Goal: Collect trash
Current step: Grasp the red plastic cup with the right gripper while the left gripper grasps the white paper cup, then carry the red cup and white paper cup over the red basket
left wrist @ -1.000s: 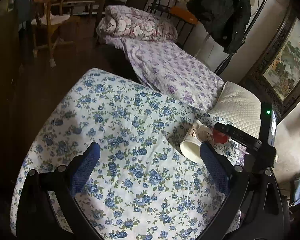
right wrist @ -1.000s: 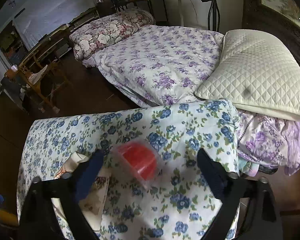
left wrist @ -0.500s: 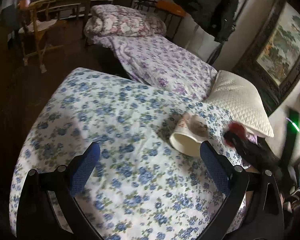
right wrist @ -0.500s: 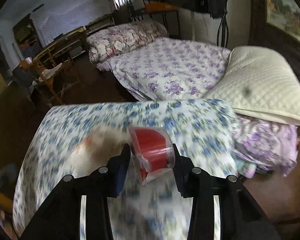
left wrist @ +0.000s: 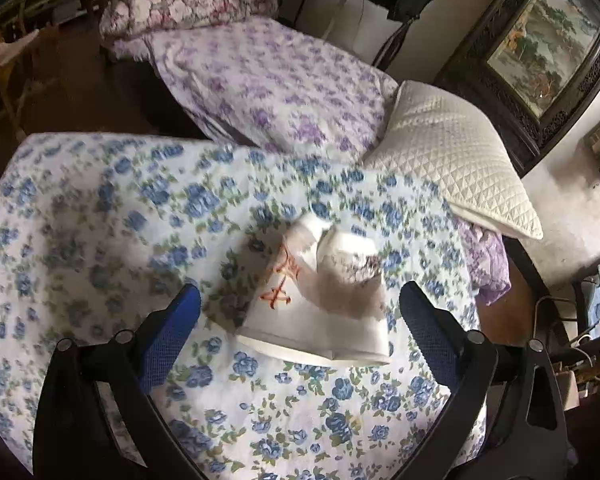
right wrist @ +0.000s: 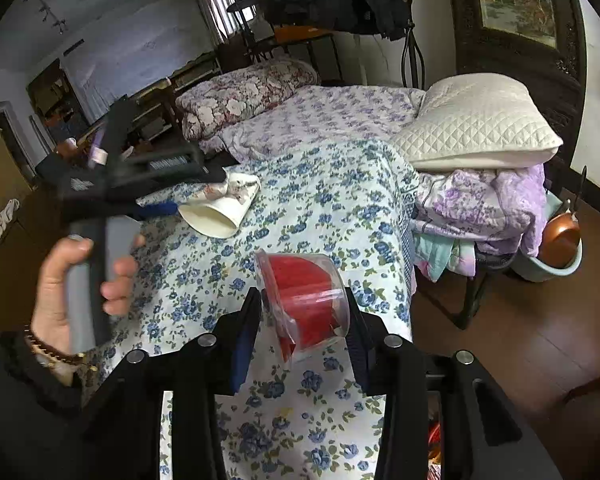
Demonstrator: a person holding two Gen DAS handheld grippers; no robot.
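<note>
Left wrist view
- Left gripper (left wrist: pixel 300 320): fingers spread wide, nothing held between them.
- Target: the paper cup (left wrist: pixel 320 304) lies on its side on the flowered tabletop (left wrist: pixel 100 220), between the two fingers and slightly ahead of the pads; crumpled paper sits in or at its far end, the picture being too blurred there to tell which.
- Procedure: centre the cup wall between the pads before you close. Advance until the pads sit alongside the body, not only at the near rim.
- Force: paper will likely crush; close only until the wall is firmly held.

Right wrist view
- Right gripper (right wrist: pixel 304 312): fingers closed on the clear cup with red contents (right wrist: pixel 300 304), held tilted, above the tabletop near its right edge.
- Grip check: the pads bear on opposite sides of the cup wall. Hold that pressure; thin plastic may flex and slip.
- Left hand (right wrist: pixel 80 280): visible to the left of the fingers, gripping its tool handle, the tool pointed at the paper cup beyond.
- Clearance: keep the held cup to the right of the left tool while that tool closes.
- Bin: no trash container is identifiable in either view; you will probably have to locate one before release.
</note>
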